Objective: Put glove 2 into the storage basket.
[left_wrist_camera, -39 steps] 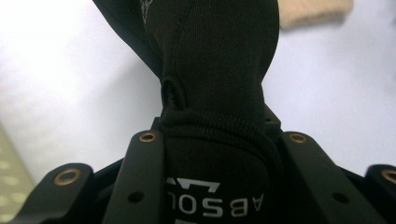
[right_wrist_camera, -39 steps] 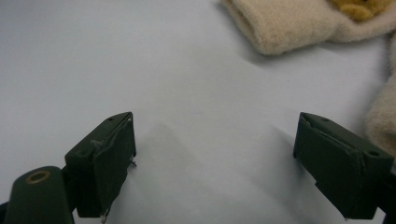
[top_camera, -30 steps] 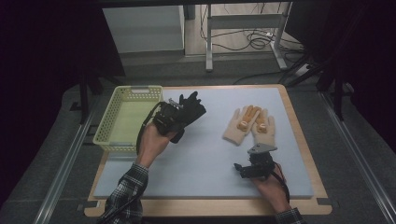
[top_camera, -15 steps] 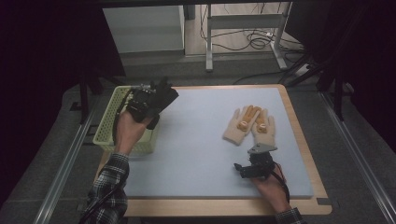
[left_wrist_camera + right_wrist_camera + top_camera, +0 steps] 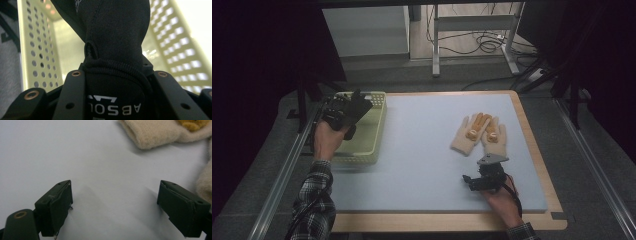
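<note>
Black glove [image 5: 112,45] hangs clamped in the left gripper's [image 5: 343,111] jaws, held over the pale-green perforated basket [image 5: 371,131] at the bench's left edge. Right gripper [image 5: 115,202] rests on the blue mat [image 5: 422,145] — jaws wide apart, holding nothing — just beside the cream gloves [image 5: 479,134].

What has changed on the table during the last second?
The left tool carried the black glove leftward from mid-table to above the basket, still clamping it. The right tool stayed open near the front edge; the beige gloves did not move.
</note>
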### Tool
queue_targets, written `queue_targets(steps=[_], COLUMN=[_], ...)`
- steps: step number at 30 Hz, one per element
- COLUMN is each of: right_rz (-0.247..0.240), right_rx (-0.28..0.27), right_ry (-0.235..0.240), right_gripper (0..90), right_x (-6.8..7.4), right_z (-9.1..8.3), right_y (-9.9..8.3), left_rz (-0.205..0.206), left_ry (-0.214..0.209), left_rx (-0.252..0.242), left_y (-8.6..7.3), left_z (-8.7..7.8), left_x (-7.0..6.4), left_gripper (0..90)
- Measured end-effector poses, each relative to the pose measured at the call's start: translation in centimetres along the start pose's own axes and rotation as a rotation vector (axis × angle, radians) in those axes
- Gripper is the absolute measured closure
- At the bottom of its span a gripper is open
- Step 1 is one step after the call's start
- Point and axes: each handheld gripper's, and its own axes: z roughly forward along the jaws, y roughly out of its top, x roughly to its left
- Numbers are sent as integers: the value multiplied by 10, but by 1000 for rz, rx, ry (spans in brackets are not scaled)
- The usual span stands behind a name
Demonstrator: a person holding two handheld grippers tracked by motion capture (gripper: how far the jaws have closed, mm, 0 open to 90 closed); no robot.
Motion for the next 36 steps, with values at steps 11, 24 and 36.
queue_targets(steps=[11,24,36], right_rz=[0,0,0], right_rx=[-1,-1,0], right_ry=[1,1,0], right_gripper=[126,126,126], right_x=[0,0,0], right_z=[0,0,0], right_y=[0,0,0], left_rz=[-57,-58,-49], left_ry=[25,49,-42], left_rx=[151,253,165], left_y=[-1,-13,-12], left_z=[42,65,36], left_x=[21,40,37], left_gripper=[611,410,43])
